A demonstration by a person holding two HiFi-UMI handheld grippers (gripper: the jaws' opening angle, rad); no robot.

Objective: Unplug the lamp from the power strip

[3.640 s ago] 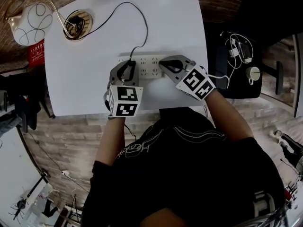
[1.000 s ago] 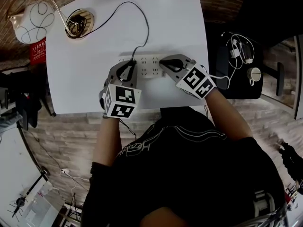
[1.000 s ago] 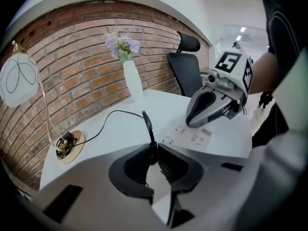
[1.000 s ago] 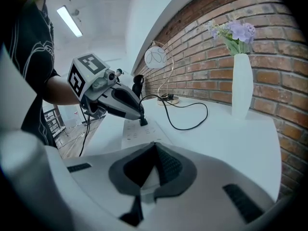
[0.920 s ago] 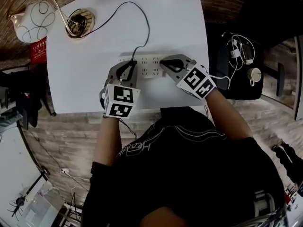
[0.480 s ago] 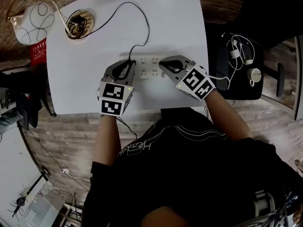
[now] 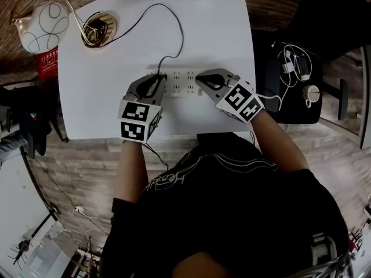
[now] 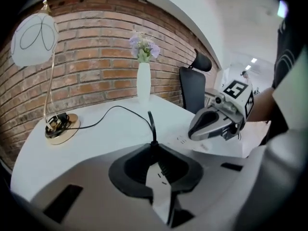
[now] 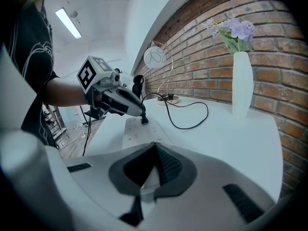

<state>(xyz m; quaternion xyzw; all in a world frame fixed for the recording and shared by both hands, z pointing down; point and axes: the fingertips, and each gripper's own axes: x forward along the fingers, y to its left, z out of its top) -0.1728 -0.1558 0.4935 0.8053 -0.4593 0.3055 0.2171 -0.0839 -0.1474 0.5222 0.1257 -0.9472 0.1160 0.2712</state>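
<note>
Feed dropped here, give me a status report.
Left gripper shut on plug, seated in power strip. Right gripper shut, tips at strip's other end. Nothing blocking.

We see the lamp (image 7: 43, 19) plugged in.
Its black plug (image 9: 143, 120) stands upright at 1 end of the white power strip (image 7: 182, 83).

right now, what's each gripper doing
left gripper: closed on the lamp plug.
right gripper: closed, holding nothing, tips resting on the power strip.
</note>
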